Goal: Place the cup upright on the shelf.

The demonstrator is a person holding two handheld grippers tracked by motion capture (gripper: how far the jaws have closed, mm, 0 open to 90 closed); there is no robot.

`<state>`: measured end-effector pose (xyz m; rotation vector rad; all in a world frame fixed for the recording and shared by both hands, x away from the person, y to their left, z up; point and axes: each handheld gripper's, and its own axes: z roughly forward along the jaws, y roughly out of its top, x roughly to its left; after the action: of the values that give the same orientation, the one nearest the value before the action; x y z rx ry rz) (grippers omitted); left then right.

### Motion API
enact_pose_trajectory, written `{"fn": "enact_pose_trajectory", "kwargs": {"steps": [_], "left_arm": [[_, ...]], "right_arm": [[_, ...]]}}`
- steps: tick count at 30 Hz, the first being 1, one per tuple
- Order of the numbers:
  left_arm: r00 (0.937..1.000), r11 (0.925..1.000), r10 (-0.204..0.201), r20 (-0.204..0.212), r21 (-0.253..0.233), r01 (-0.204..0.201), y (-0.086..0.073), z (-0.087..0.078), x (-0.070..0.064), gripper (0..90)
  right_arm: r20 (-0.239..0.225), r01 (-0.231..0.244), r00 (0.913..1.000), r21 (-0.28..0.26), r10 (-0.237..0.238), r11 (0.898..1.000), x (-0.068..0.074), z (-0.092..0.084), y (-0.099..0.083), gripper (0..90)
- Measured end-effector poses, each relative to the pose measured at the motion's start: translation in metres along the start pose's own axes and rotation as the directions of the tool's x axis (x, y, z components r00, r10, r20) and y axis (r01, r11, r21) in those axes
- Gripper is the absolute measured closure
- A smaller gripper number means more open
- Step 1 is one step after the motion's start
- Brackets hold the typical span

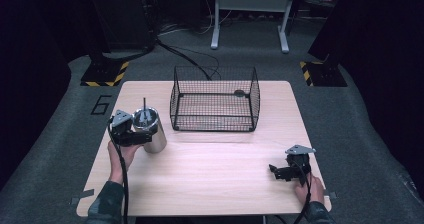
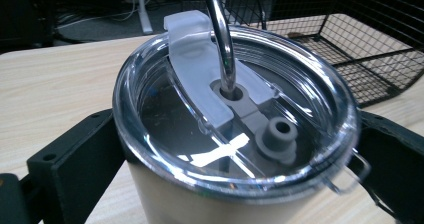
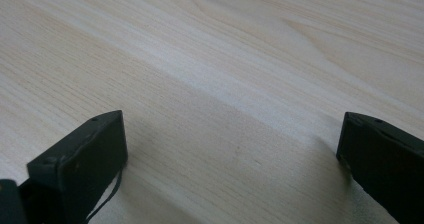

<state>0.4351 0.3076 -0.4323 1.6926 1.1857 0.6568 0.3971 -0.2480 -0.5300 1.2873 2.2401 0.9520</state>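
So, quick rundown:
Left gripper (image 1: 142, 135): jaws clamped on either side of the steel tumbler (image 1: 151, 130), upright on the table (image 1: 215, 174).
Lid (image 2: 235, 119): clear, metal straw (image 2: 222, 39) poking through.
Wire basket (image 1: 215, 101): just beyond the tumbler, to the right.
Right gripper (image 1: 278, 171): jaws spread wide, nothing between, low over bare wood.

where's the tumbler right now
In the high view the tumbler stands at the table's left, between the left tongs' jaws, left of the basket.
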Motion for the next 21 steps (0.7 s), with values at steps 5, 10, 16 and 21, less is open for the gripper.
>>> {"fn": "enact_pose_trajectory", "kwargs": {"steps": [5, 10, 16, 21], "left_arm": [[0.9999, 0.9999, -0.007, -0.011, -0.008, 0.007, 0.001, 0.005, -0.001, 0.0], [0.9996, 1.0000, 0.002, -0.027, 0.004, -0.002, 0.003, 0.011, -0.003, 1.4], [0.9983, 0.9997, 0.024, -0.052, 0.000, -0.024, 0.003, 0.012, -0.006, 3.3], [0.9984, 0.9995, 0.030, -0.048, -0.001, -0.030, 0.003, 0.012, -0.006, 3.8]], "right_arm": [[0.000, 0.000, 1.0000, 0.000, 0.000, 1.000, 0.000, 0.000, 0.000, 0.0], [0.000, 0.000, 1.0000, 0.000, 0.000, 1.000, 0.000, 0.000, 0.000, 0.0], [0.000, 0.001, 1.0000, 0.000, -0.001, 1.000, 0.000, 0.000, 0.000, 0.0], [0.000, 0.000, 1.0000, 0.000, 0.000, 1.000, 0.000, 0.000, 0.000, 0.0]]}}
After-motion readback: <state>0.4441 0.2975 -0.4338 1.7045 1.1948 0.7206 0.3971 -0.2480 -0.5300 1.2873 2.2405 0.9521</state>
